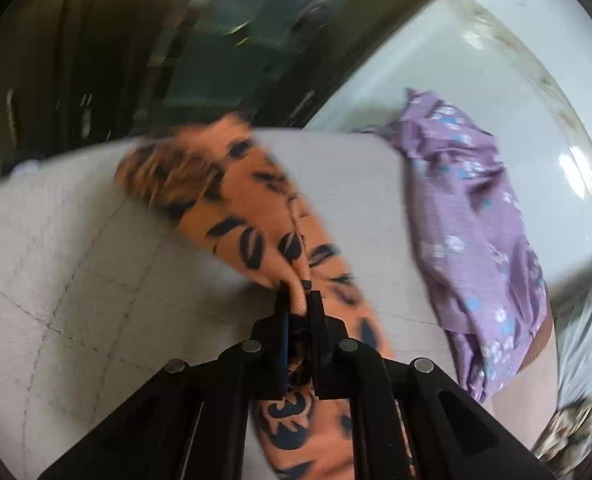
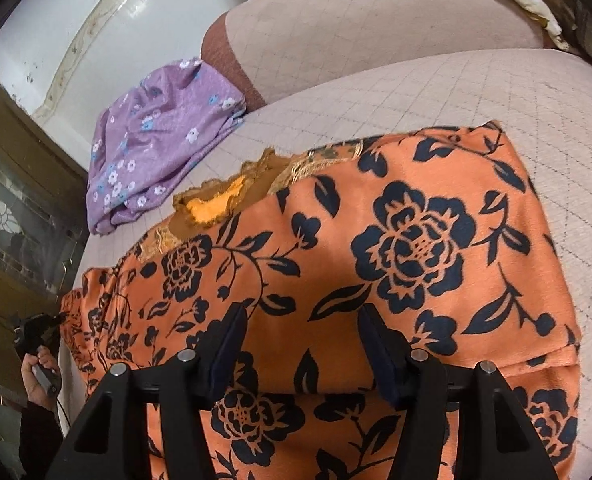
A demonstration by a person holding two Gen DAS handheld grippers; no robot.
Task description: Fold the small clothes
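Note:
An orange garment with a black flower print (image 2: pixel 376 264) lies spread on a pale quilted cushion (image 2: pixel 456 92). My left gripper (image 1: pixel 299 300) is shut on an edge of the orange garment (image 1: pixel 255 216) and holds it pulled up in a blurred band. My right gripper (image 2: pixel 302 320) is open, its jaws wide apart just above the garment's middle, holding nothing. The left gripper also shows small in the right wrist view (image 2: pixel 35 332) at the garment's left end, held in a hand.
A crumpled purple garment with small flowers (image 2: pixel 151 144) lies at the cushion's edge; it also shows in the left wrist view (image 1: pixel 472 232). A white tiled floor (image 1: pixel 476 60) and a dark glass-fronted cabinet (image 2: pixel 11 208) lie beyond. A second cushion (image 2: pixel 356 20) sits behind.

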